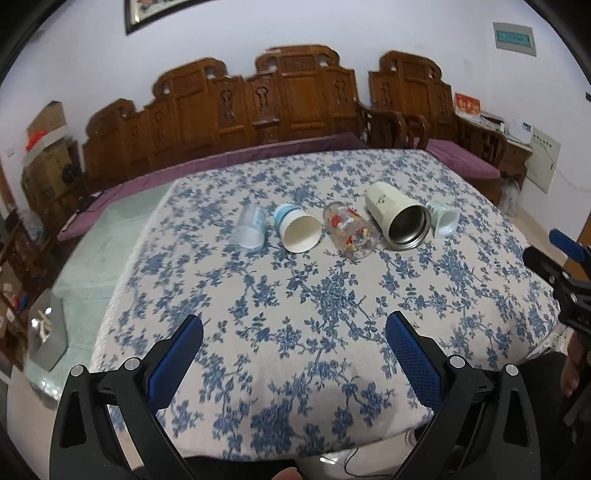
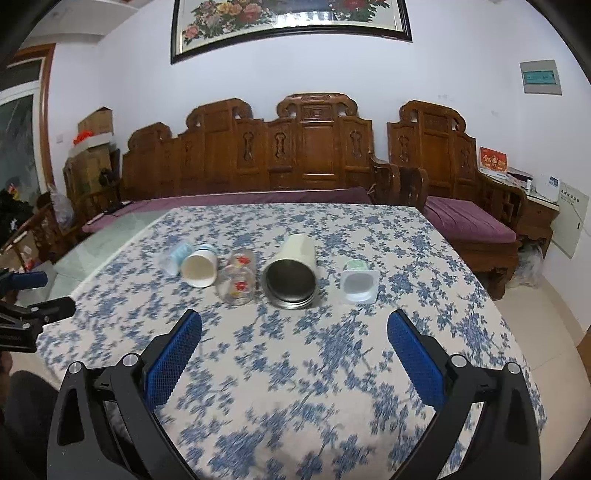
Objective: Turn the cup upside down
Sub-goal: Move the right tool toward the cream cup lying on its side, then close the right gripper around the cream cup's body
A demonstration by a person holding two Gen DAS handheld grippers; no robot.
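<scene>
Spread left tongs (image 1: 293,328), spread right tongs (image 2: 294,328); flower painting (image 2: 291,26) whole only from right.

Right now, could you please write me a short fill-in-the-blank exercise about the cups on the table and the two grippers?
1. The row on the floral tablecloth holds ___ containers, all lying on their sides.
2. The cream tumbler has a bare ___ interior.
3. The glass with red print lies between the paper cup and the ___.
4. The left gripper and the right gripper both stand ___, holding nothing.

Missing words: five; metal; cream tumbler; open
</scene>
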